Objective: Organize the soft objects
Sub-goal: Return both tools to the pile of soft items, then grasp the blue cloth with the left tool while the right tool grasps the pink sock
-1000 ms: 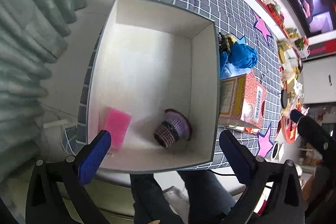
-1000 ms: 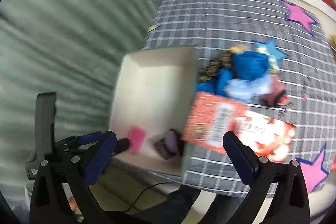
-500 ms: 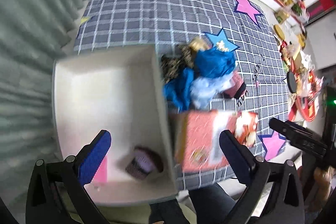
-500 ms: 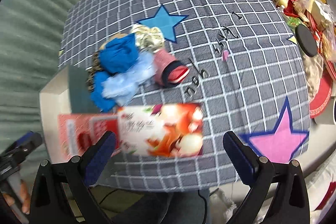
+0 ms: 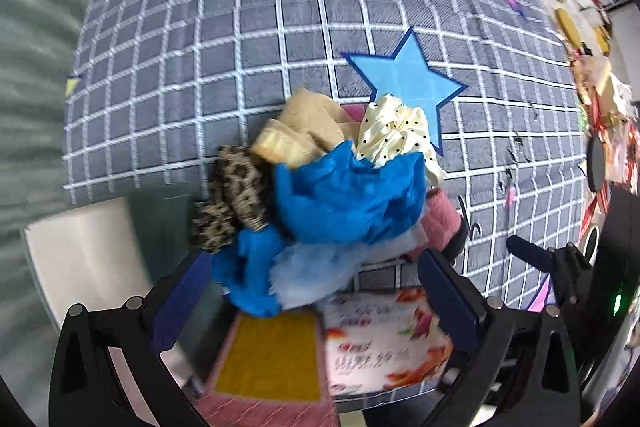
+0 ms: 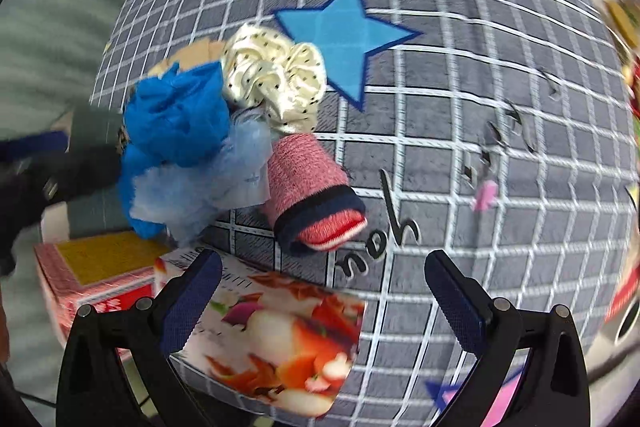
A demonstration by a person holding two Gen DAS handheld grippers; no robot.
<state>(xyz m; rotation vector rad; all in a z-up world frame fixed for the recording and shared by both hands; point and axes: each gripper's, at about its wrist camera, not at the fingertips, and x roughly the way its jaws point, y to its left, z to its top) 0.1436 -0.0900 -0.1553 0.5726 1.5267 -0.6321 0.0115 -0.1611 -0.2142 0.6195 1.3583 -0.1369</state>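
Note:
A heap of soft things lies on the grey checked cloth: a bright blue cloth (image 5: 352,195) (image 6: 176,115), a pale blue gauzy piece (image 5: 312,267) (image 6: 208,183), a cream dotted scrunchie (image 5: 396,135) (image 6: 272,83), a leopard-print piece (image 5: 232,195), a tan cloth (image 5: 304,131) and a rolled pink sock (image 6: 316,199) (image 5: 442,219). My left gripper (image 5: 316,303) stands open just short of the blue cloths. My right gripper (image 6: 320,299) is open, close in front of the pink sock. Neither holds anything.
A white open box (image 5: 80,267) stands left of the heap, at the table's near-left corner. A red printed carton (image 5: 360,351) (image 6: 256,331) lies flat between the grippers and the heap. Jars and packets (image 5: 600,75) crowd the far right edge.
Both grippers have swung from over the white box to the right and come down close to the heap. The left view now faces the blue cloths, the right one the pink sock.

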